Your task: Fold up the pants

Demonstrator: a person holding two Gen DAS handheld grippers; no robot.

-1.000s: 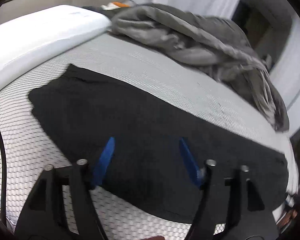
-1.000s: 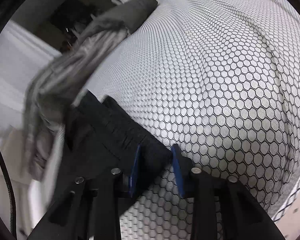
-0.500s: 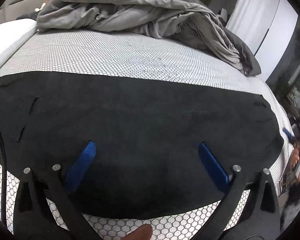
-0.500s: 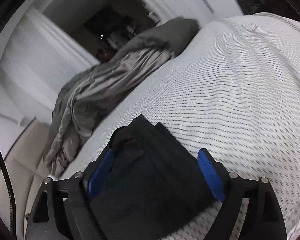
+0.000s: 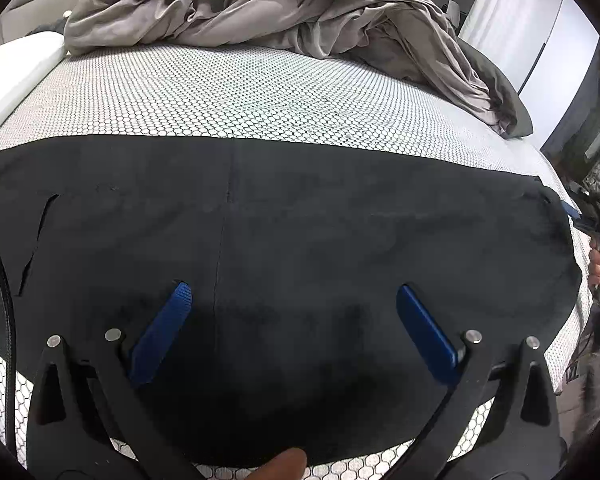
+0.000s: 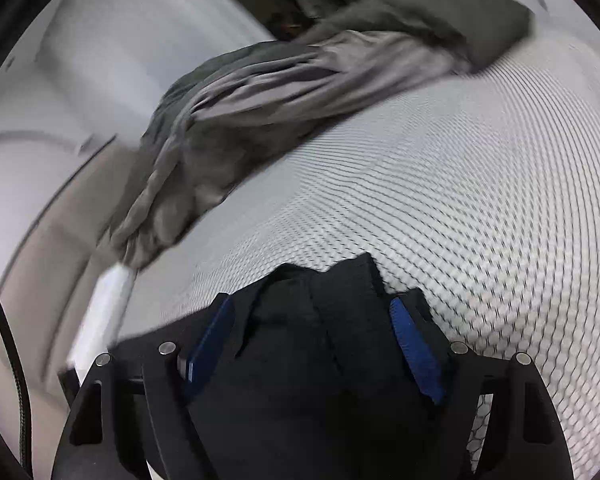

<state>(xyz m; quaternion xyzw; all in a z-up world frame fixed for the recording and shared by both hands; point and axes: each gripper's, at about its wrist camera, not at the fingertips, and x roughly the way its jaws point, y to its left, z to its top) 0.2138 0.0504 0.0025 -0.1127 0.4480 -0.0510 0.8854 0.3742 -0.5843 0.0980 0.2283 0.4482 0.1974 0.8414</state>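
Note:
Black pants (image 5: 300,220) lie flat in a long band across the honeycomb-patterned mattress (image 5: 240,96). My left gripper (image 5: 293,291) hovers over their near middle, open wide, with nothing pinched between its blue pads. In the blurred right wrist view, one end of the pants (image 6: 320,360) lies bunched between the blue pads of my right gripper (image 6: 310,304). Its jaws are closing but stand apart, and the pads do not press the cloth. That gripper (image 5: 580,216) and the hand (image 5: 598,268) holding it show at the far right end of the pants.
A crumpled grey duvet (image 5: 280,4) is heaped along the far side of the bed, also visible as the duvet (image 6: 280,92) in the right wrist view. A white pillow (image 5: 12,68) sits at the far left. Bare mattress lies between the pants and the duvet.
My left gripper opened wider and swung along the pants to face their middle. My right gripper let go of the pants end, spread its jaws, rolled and pulled back.

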